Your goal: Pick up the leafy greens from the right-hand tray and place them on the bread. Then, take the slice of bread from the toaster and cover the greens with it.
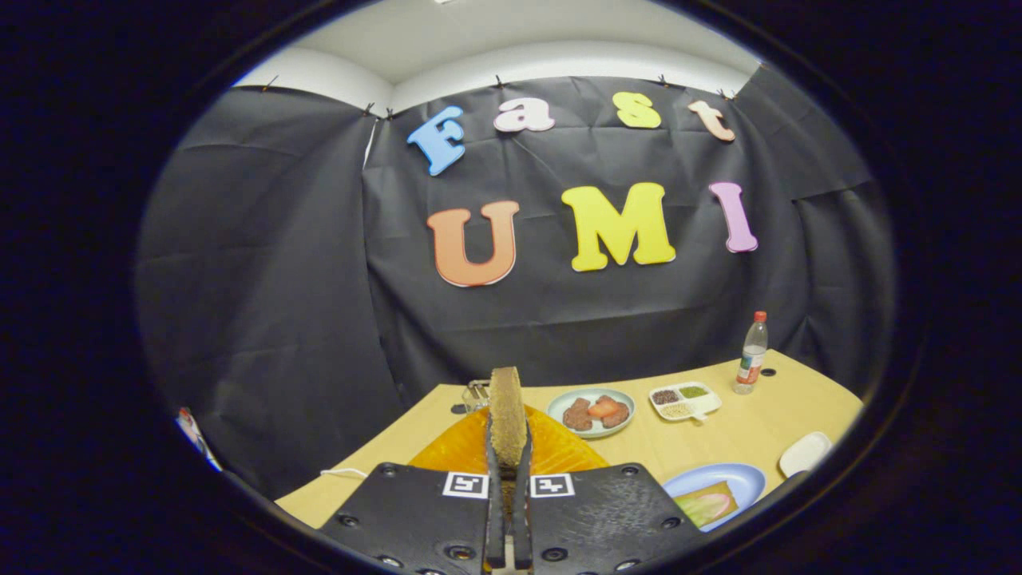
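My gripper [508, 459] is shut on a brown slice of bread [506, 415], which stands upright on its edge between the two fingers and rises above their tips. It hangs over an orange mat [559, 455] on the wooden table [750, 435]. To the right of the fingers a blue plate [746, 479] carries a slice of bread with leafy greens [707, 505] lying on it. A metal toaster [476, 394] peeks out just behind the held slice, mostly hidden.
Beyond the fingers sit a pale plate with meat patties and a red slice [592, 412], a white divided dish of seasonings [685, 399], a plastic bottle with a red cap [751, 354] and a white dish [805, 453] by the table's right edge.
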The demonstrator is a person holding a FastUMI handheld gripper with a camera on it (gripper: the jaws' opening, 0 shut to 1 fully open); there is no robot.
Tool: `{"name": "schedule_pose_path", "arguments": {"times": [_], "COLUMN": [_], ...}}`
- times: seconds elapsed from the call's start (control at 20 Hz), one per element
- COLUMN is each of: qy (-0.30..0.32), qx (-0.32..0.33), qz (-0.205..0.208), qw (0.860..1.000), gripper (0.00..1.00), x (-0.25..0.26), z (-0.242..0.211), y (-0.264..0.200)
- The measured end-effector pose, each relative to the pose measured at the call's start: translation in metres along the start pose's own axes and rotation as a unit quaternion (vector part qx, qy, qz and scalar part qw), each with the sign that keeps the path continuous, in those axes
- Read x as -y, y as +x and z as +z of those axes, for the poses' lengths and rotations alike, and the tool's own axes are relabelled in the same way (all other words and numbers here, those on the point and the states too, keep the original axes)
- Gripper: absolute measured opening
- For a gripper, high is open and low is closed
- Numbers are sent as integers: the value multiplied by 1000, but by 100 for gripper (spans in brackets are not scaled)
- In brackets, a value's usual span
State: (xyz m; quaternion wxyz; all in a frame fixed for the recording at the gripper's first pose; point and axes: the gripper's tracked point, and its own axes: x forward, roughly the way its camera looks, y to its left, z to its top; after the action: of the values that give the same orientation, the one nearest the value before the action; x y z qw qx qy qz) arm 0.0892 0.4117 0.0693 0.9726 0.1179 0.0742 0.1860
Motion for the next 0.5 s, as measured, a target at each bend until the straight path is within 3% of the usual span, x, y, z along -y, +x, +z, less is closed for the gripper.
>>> {"name": "schedule_pose_path", "arguments": {"times": [0.25, 0.5], "qy": [18, 46], "qx": [4, -12], "qz": [-18, -60], "qw": [1000, 997], "gripper": [4, 4], "x": [52, 132], "z": [-1, -36], "y": [-20, -33]}}
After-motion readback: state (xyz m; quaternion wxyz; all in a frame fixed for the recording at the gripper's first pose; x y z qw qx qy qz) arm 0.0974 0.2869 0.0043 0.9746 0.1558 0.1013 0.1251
